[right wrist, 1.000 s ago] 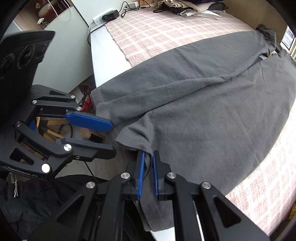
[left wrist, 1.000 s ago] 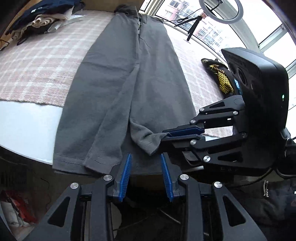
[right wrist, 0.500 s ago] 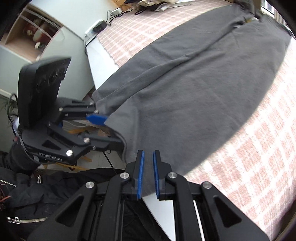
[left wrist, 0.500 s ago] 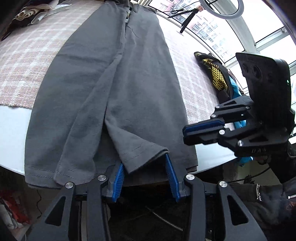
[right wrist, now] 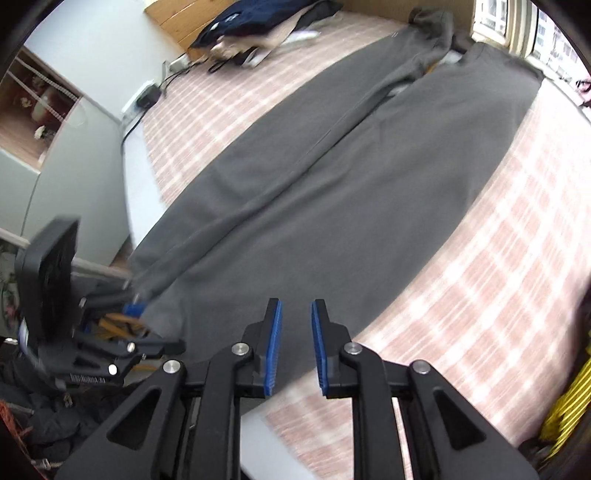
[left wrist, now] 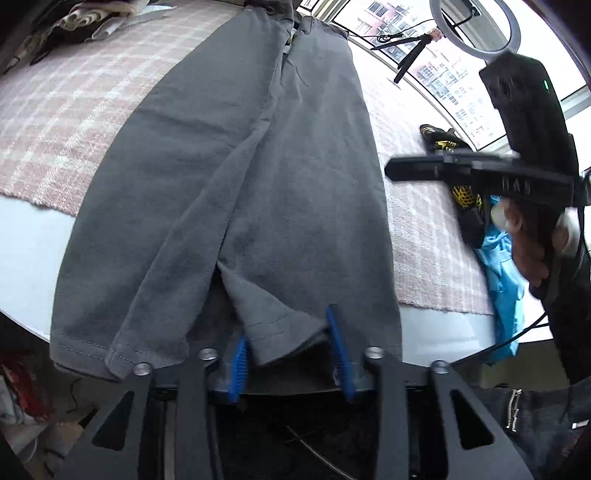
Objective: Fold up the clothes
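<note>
Grey trousers (left wrist: 258,177) lie lengthwise on the pink checked bed cover (left wrist: 55,122), hems hanging over the near edge. My left gripper (left wrist: 286,332) is open, its blue pads on either side of a folded-up hem corner (left wrist: 273,325) of one leg. My right gripper (right wrist: 294,317) is open and empty, held above the trousers (right wrist: 332,192) near their right edge. It shows in the left wrist view (left wrist: 480,170), raised to the right. The left gripper shows at the lower left of the right wrist view (right wrist: 135,310).
A pile of dark and beige clothes (right wrist: 258,26) lies at the far end of the bed. A black-and-yellow garment (left wrist: 458,166) and a blue one (left wrist: 506,258) lie at the right edge. A ring light (left wrist: 476,33) stands by the window.
My right gripper let go of the hem corner, opened and moved up and to the right. My left gripper moved forward so its open pads sit around that corner.
</note>
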A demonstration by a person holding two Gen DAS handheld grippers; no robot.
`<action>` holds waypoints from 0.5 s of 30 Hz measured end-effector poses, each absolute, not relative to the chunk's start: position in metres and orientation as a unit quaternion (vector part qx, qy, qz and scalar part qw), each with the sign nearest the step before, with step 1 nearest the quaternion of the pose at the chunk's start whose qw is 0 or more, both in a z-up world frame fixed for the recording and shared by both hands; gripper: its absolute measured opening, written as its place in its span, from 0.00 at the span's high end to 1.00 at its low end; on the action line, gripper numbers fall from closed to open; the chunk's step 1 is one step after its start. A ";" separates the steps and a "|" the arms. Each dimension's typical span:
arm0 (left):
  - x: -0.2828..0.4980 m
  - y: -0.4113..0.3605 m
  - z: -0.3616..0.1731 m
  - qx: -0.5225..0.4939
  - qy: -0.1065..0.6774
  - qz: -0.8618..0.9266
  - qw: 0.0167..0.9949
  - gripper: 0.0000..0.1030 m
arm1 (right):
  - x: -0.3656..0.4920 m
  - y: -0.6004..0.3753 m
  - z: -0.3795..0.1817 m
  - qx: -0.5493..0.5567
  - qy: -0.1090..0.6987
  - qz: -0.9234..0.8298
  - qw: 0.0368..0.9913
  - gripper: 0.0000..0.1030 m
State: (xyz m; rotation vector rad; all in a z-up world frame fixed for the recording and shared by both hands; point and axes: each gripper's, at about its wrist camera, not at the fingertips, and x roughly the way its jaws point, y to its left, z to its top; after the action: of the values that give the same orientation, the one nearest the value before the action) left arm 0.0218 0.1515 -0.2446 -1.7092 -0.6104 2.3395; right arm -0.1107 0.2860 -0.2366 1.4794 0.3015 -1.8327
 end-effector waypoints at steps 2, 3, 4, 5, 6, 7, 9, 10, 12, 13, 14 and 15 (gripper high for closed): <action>0.024 0.151 -0.243 -0.573 -0.210 0.787 0.090 0.91 | -0.150 0.286 -0.227 0.568 0.122 -0.739 0.341 0.77; 0.026 0.151 -0.240 -0.572 -0.211 0.788 0.091 0.92 | -0.175 0.285 -0.223 0.567 0.118 -0.749 0.322 0.73; 0.027 0.151 -0.238 -0.570 -0.212 0.788 0.092 0.92 | -0.202 0.285 -0.219 0.566 0.110 -0.759 0.303 0.65; 0.026 0.152 -0.237 -0.570 -0.213 0.788 0.092 0.92 | -0.230 0.285 -0.215 0.563 0.100 -0.770 0.283 0.63; 0.025 0.153 -0.236 -0.570 -0.214 0.788 0.092 0.92 | -0.261 0.284 -0.212 0.561 0.086 -0.780 0.263 0.63; 0.024 0.153 -0.234 -0.571 -0.215 0.787 0.092 0.92 | -0.291 0.283 -0.209 0.560 0.070 -0.789 0.244 0.63; 0.022 0.155 -0.232 -0.571 -0.217 0.786 0.092 0.92 | -0.349 0.275 -0.211 0.565 0.043 -0.795 0.216 0.63; 0.021 0.156 -0.230 -0.572 -0.218 0.786 0.092 0.92 | -0.374 0.269 -0.216 0.571 0.039 -0.794 0.202 0.63; 0.019 0.158 -0.228 -0.572 -0.219 0.785 0.092 0.92 | -0.414 0.258 -0.228 0.589 0.032 -0.789 0.170 0.63; 0.018 0.159 -0.227 -0.572 -0.223 0.784 0.092 0.92 | -0.430 0.255 -0.234 0.598 0.024 -0.785 0.158 0.63; 0.018 0.160 -0.227 -0.572 -0.227 0.783 0.092 0.92 | -0.443 0.252 -0.241 0.608 0.011 -0.780 0.148 0.63; 0.017 0.160 -0.227 -0.572 -0.228 0.782 0.092 0.92 | -0.454 0.249 -0.246 0.615 0.004 -0.776 0.142 0.63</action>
State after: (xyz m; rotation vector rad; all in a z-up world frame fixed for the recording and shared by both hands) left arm 0.0170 0.1599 -0.2271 -1.7002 -0.6776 2.3239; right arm -0.4536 0.2494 -0.2458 1.7751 0.0128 -2.2380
